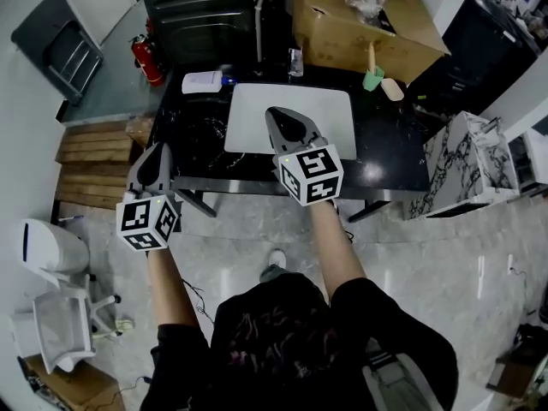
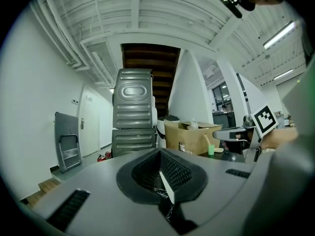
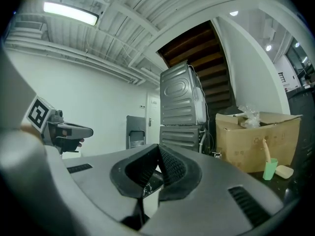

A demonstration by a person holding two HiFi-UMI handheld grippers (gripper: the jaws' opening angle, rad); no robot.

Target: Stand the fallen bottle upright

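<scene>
Looking for the bottle (image 1: 205, 82), where does it lie? asks one.

At the back left of the counter (image 1: 394, 157), flat on its side just left of the white mat (image 1: 248, 118), by the mat's far corner, says the other. Its long axis runs left to right with the blue cap toward the right, though it shows small and blurred.

And the fingers?

Both pairs are clenched on nothing. The left gripper (image 1: 158, 150) hangs by the counter's near left corner; the right gripper (image 1: 276, 114) is over the mat.

Which one is nearer?

Little in it, I'd judge. The bottle lies ahead and to the right of the left gripper, and ahead and to the left of the right gripper, whose side the cap faces.
</scene>
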